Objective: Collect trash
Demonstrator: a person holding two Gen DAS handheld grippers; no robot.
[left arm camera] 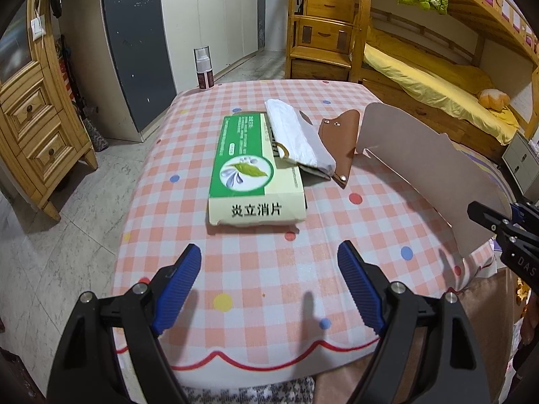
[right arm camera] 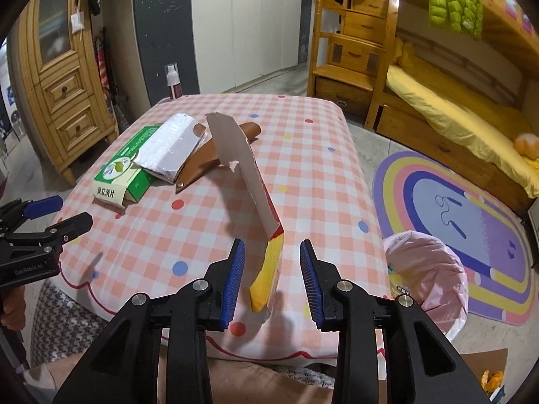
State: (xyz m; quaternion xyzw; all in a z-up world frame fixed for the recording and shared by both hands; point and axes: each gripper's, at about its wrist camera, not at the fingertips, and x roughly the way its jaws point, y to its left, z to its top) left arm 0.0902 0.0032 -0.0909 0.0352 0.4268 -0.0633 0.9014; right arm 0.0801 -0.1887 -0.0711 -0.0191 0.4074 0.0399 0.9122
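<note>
- The left gripper (left arm camera: 269,252) hangs released and empty over the near edge of the table (left arm camera: 269,286), facing the green medicine box (left arm camera: 252,175).
- A flattened cardboard piece (right arm camera: 242,168) stands on edge between the right gripper (right arm camera: 271,245) pads. They look slightly apart, so it is probably not gripped.
- The next move, as I judge it, is to pinch the card and carry it right to the pink-lined bin (right arm camera: 434,262).

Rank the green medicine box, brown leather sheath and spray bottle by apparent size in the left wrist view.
1. green medicine box, largest by far, though also nearest.
2. brown leather sheath, partly hidden under white packaging.
3. spray bottle, smallest, but farthest at the table's far edge, so true size is unsure.
</note>
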